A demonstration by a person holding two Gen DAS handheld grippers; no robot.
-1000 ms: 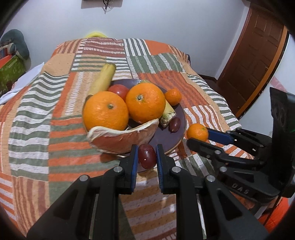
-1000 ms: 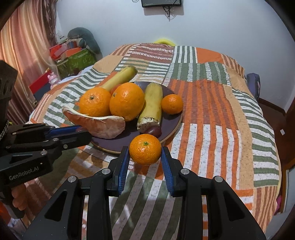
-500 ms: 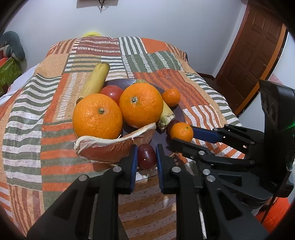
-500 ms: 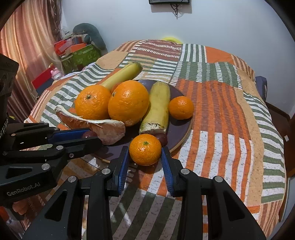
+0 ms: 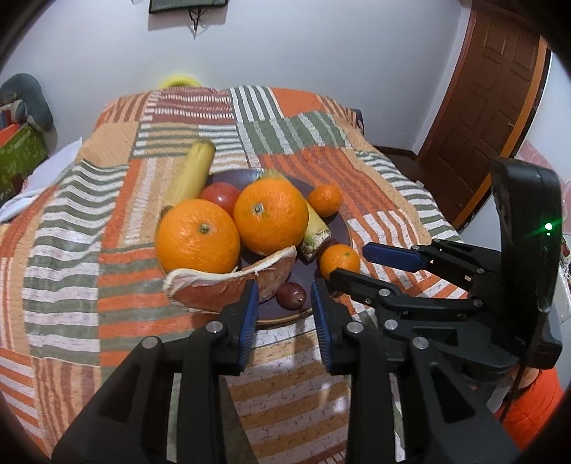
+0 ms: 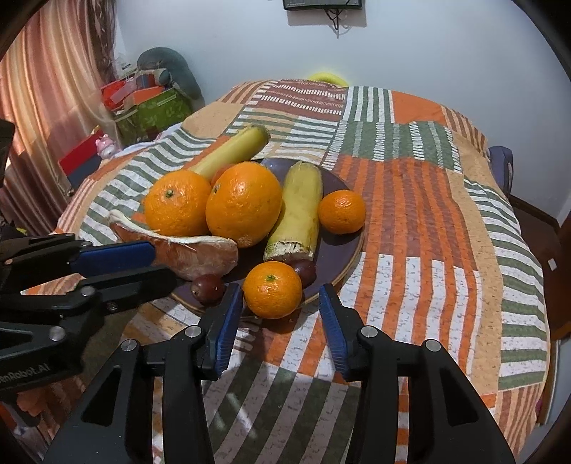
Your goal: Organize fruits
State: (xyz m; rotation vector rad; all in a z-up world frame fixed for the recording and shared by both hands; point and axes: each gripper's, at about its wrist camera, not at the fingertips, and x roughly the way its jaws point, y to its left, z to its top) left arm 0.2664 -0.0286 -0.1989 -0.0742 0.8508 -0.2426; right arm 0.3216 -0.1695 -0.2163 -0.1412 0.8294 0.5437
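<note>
My left claw (image 5: 283, 314) and right claw (image 6: 280, 317), just opening, stand spread; I withdraw straight, leaving dark red grape (image 5: 291, 295) and small orange mandarin (image 6: 273, 289) undisturbed.

Tomato (image 5: 220, 192): mostly hidden behind two large oranges (image 5: 198, 235). Dark plate (image 6: 339, 246): largely covered by fruit. Wall-mounted dark item (image 6: 323, 3): cut off by the top edge.

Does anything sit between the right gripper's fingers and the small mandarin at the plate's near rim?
Nothing visible does. The right gripper, jaws just opening, stands open around the small orange mandarin on the dark round plate; its blue-padded fingers flank it without touching.
</note>
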